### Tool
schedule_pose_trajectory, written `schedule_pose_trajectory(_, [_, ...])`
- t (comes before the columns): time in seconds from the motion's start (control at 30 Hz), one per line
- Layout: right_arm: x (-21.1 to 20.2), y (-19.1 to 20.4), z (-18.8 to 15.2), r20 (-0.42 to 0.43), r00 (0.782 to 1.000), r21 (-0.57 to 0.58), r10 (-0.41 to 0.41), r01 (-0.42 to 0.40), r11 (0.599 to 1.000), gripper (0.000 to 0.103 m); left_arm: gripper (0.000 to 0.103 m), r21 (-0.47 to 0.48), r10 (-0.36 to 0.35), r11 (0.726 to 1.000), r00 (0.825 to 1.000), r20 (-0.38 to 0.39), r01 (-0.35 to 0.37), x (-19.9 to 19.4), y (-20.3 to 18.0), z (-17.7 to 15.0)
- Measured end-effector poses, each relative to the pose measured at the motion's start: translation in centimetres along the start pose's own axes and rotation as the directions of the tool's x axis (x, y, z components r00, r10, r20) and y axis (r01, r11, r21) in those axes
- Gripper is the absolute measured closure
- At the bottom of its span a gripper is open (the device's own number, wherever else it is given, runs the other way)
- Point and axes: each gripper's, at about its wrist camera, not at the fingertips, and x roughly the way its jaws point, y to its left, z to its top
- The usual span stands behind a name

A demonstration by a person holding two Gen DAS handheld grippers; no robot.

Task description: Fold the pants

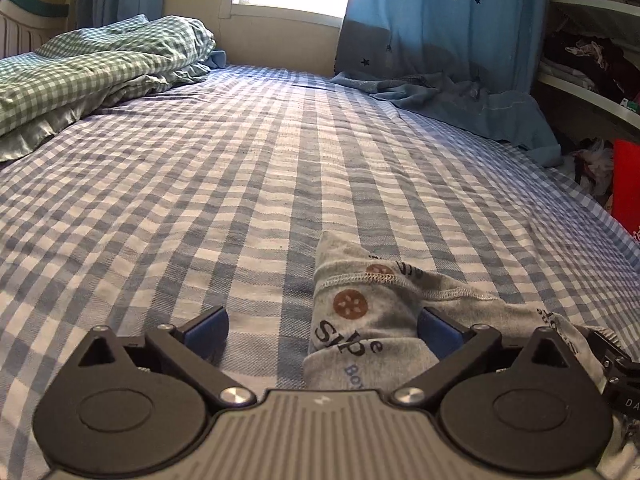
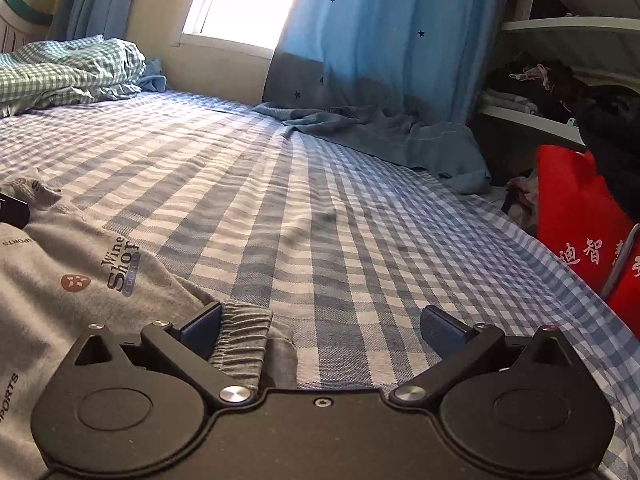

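Note:
Grey printed pants [image 1: 360, 320] lie on a blue checked bed sheet [image 1: 240, 180]. In the left wrist view a hemmed leg end lies between the wide-open fingers of my left gripper [image 1: 322, 330], close to the right finger pad [image 1: 436, 334]. In the right wrist view the pants [image 2: 80, 272] spread at the left, and their ribbed waistband [image 2: 240, 340] lies beside the left finger pad [image 2: 204, 330] of my open right gripper [image 2: 320, 332]. Neither gripper holds cloth. Part of the other gripper [image 2: 14, 210] shows at the far left.
A green checked quilt [image 1: 92, 72] is bunched at the back left. A blue star curtain [image 1: 440, 20] hangs at the back, its hem [image 1: 460, 104] spilling on the bed. Shelves with clothes [image 2: 560, 80] and a red bag [image 2: 580, 224] stand beside the bed's right edge.

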Motion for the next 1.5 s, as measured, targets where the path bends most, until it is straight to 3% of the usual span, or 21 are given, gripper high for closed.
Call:
schedule_pose_trajectory(0.13, [-3.8,0.0,0.0,0.062,0.998,0.040,0.007,-0.009,0.999,0.001,0.000,0.027,-0.028,0.999,0.999,0.026,0.027,-3.2,0.0,-1.2])
schedule_pose_trajectory(0.3, [-6.4,2.4,-1.4,0.011,0.999,-0.029,0.051,-0.051,0.998,0.001,0.001,0.090,0.014,0.996,0.998,-0.061,-0.009,-4.7,-0.5,-4.2])
schedule_pose_trajectory(0.37, [-7.3,3.3,-2.6,-0.013,0.999,-0.070,0.036,-0.037,0.997,0.001,0.001,0.105,0.017,0.994,0.999,-0.033,-0.014,-5.8,-0.3,-5.6])
schedule_pose_trajectory(0.47, [-9.0,2.9,-4.1,-0.004,0.999,-0.033,0.036,-0.037,0.999,0.001,0.001,0.138,0.024,0.990,1.000,0.003,-0.025,-7.6,0.0,-7.6])
schedule_pose_trajectory(0.63, [-10.1,1.8,-5.6,-0.018,0.998,0.052,0.063,-0.062,0.997,0.001,0.001,0.140,0.018,0.990,1.000,0.026,-0.021,-9.0,0.5,-8.9])
schedule_pose_trajectory(0.73, [-10.6,1.9,-5.1,-0.017,0.998,0.041,0.058,-0.057,0.998,0.001,0.001,0.120,0.007,0.993,1.000,-0.006,-0.006,-9.6,0.8,-8.4])
schedule_pose_trajectory(0.87, [-11.2,1.5,-2.5,0.080,0.990,0.016,0.112,-0.114,0.993,0.001,0.000,0.039,-0.027,0.999,1.000,0.001,0.027,-10.8,2.1,-7.3])
schedule_pose_trajectory(0.97, [-9.3,1.1,1.1,0.099,0.970,0.023,0.221,-0.224,0.974,0.001,0.000,-0.017,-0.034,0.999,0.999,0.001,0.034,-10.9,3.0,-6.9])
schedule_pose_trajectory(1.1, [-4.9,2.6,5.8,0.053,0.913,-0.004,0.404,-0.405,0.915,0.001,0.001,-0.060,-0.017,0.998,0.999,-0.038,0.015,-10.3,3.6,-7.0])
schedule_pose_trajectory(1.2, [-1.1,5.5,9.1,-0.032,0.856,-0.024,0.517,-0.517,0.855,0.001,0.001,-0.045,-0.001,0.999,0.999,-0.033,0.000,-10.3,3.3,-7.3])
schedule_pose_trajectory(1.27, [1.3,8.1,10.7,-0.107,0.789,-0.030,0.605,-0.611,0.791,0.001,0.001,-0.025,0.014,1.000,0.999,-0.037,-0.015,-10.2,3.0,-7.6])
schedule_pose_trajectory(1.33, [3.2,10.5,11.4,-0.195,0.737,-0.038,0.647,-0.664,0.746,0.001,0.001,0.002,0.028,1.000,0.999,-0.036,-0.028,-10.3,2.5,-7.9])
schedule_pose_trajectory(1.37, [3.9,11.7,11.5,-0.236,0.727,-0.058,0.645,-0.673,0.737,0.001,0.001,0.011,0.031,0.999,0.999,-0.036,-0.031,-10.4,2.4,-8.1])
schedule_pose_trajectory(1.4, [4.4,12.7,11.5,-0.262,0.730,-0.088,0.631,-0.669,0.738,0.001,0.001,0.019,0.032,0.999,0.999,-0.035,-0.031,-10.4,2.3,-8.2])
schedule_pose_trajectory(1.5, [5.7,14.1,11.0,-0.272,0.780,-0.158,0.563,-0.614,0.773,0.001,0.001,0.034,0.027,0.999,0.999,-0.032,-0.026,-10.5,2.3,-8.4])
